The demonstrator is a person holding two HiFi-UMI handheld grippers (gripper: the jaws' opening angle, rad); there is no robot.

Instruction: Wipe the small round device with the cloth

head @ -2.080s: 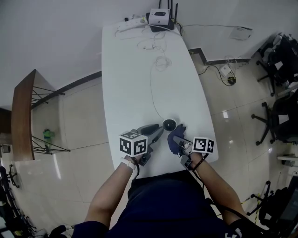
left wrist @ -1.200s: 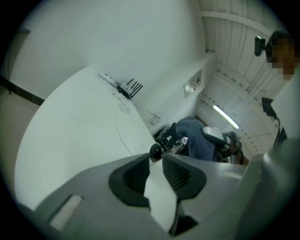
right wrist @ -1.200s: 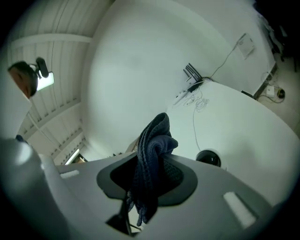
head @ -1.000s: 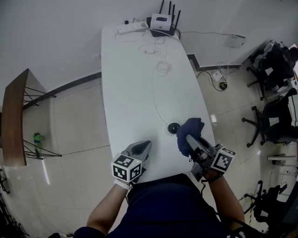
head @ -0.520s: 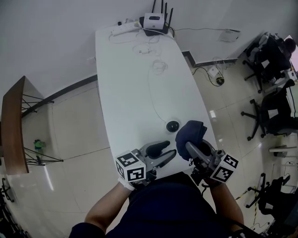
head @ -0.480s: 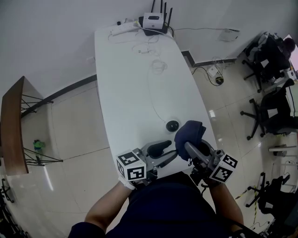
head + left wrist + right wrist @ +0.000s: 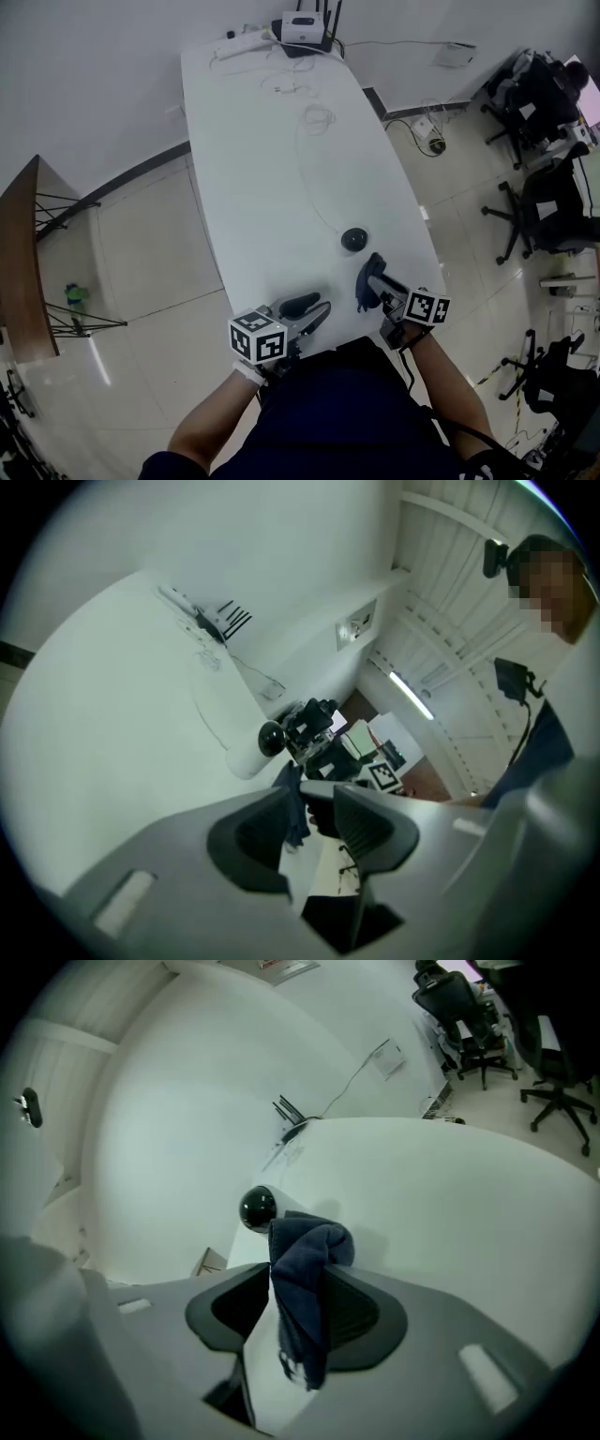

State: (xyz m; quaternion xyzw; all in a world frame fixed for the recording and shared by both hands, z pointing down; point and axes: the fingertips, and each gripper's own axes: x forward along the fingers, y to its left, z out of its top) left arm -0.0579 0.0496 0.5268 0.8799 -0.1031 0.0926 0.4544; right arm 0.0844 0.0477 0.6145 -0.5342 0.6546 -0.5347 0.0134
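Down at the near edge of the worktop [image 7: 272,141], low in the head view, we've got both tongs side by side. The small round device [image 7: 352,239] sits a bit up-frame of them, still apart from everything, its cable [image 7: 307,178] trailing off toward the far end. The right tongs [image 7: 378,275] are clearly the closer pair: the device lies just up and a touch left of their tips. In the right gripper view it sits right above the top of the cloth [image 7: 314,1241], slightly left of centre, so the next move looks like a short push forward. It's round, so no real long axis to line up with. The cloth hangs upright between the right jaws, leaning on one pad with a sliver of white showing at the other. Those jaws have just been opening, so we'd call that a loose hold, not a pinch. The left tongs [image 7: 317,307] are part spread with nothing in them and have just been narrowing. Compared with half a second ago, the right tongs and cloth have dropped lower toward the near edge, and the left jaws stand less wide.
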